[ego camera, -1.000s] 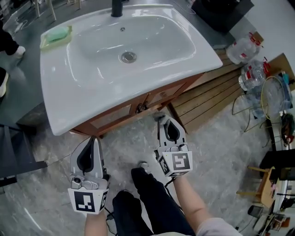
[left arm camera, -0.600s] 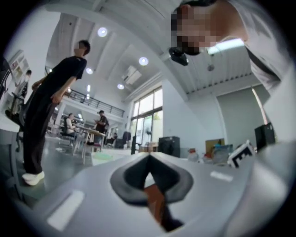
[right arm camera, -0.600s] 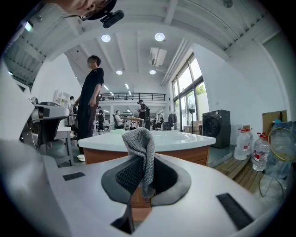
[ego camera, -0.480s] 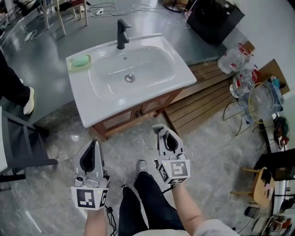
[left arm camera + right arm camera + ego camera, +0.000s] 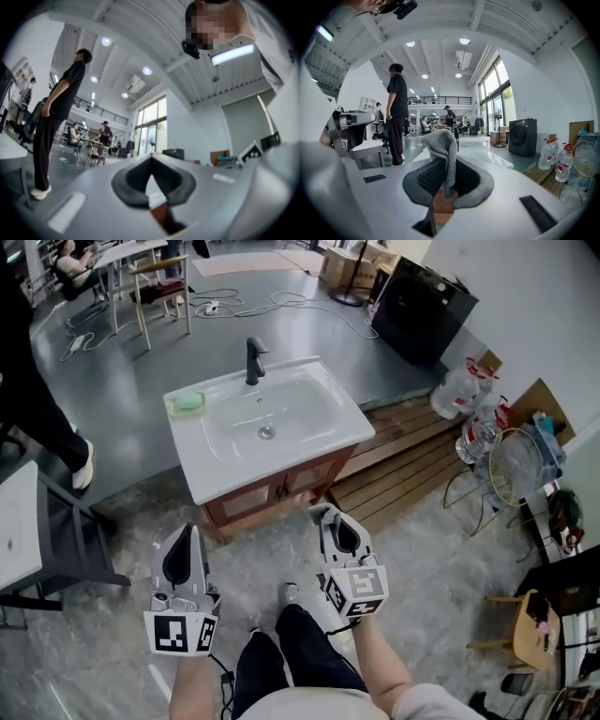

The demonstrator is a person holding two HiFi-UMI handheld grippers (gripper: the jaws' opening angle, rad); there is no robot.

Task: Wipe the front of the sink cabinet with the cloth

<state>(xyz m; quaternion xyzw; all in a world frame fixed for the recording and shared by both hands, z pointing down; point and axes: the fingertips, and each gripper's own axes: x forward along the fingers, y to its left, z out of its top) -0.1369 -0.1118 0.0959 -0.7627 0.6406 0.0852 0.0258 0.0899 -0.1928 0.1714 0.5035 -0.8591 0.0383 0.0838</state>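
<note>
Cloth point(image 5: 442, 146), one, in right tool point(image 5: 324, 513), one cabinet point(image 5: 274, 491)

Pale grey left hand-held gripper point(image 5: 191, 528) and right hand-held gripper point(image 5: 322, 511) — black pads point(image 5: 176, 563), black-and-white marker cubes point(image 5: 180, 635); dark trousers point(image 5: 309, 654), pale sleeve point(image 5: 437, 700).

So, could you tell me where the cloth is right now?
In the right gripper view, the cloth is clamped between the jaws of the right tool, in front of the sink cabinet.
</note>
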